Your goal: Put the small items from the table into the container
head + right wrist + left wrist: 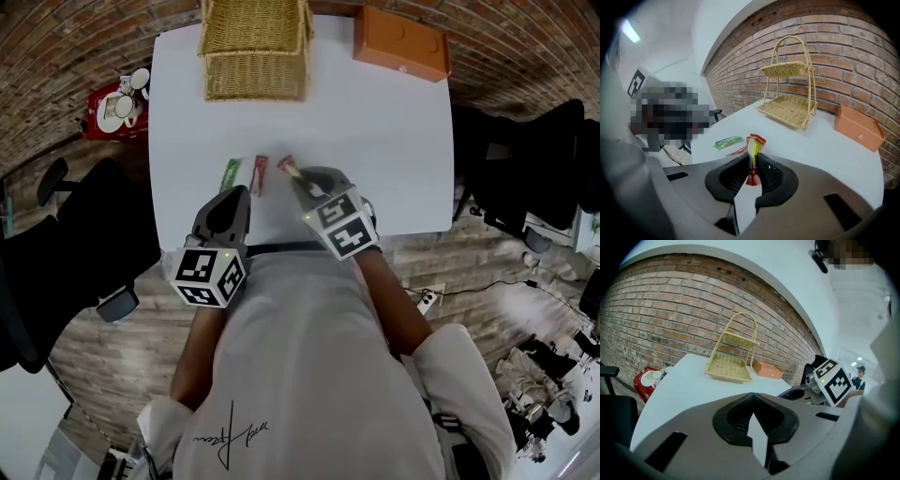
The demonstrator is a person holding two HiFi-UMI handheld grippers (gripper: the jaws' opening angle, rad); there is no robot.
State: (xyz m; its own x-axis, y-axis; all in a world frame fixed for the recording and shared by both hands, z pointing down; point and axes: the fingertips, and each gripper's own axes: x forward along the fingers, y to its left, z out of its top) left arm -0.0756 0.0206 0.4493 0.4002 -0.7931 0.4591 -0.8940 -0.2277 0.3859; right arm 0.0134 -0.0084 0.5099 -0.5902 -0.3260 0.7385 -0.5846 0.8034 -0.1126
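My right gripper (302, 184) (753, 161) is shut on a red and yellow snack packet (288, 168) (753, 146), which stands up between the pads a little above the white table (375, 141). A green packet (230, 173) (726, 141) and a red packet (260, 174) (736, 151) lie flat on the table just left of it. At the table's far edge stands the two-tier wicker basket (253, 56) (731, 359) (790, 86). My left gripper (228, 202) (752, 395) hangs over the near edge, shut with nothing in it.
An orange box (401, 44) (767, 370) (858, 127) sits at the back right of the table, beside the basket. A red tray with cups (117, 111) (649, 379) lies on the floor to the left. Black chairs (84, 225) stand on both sides.
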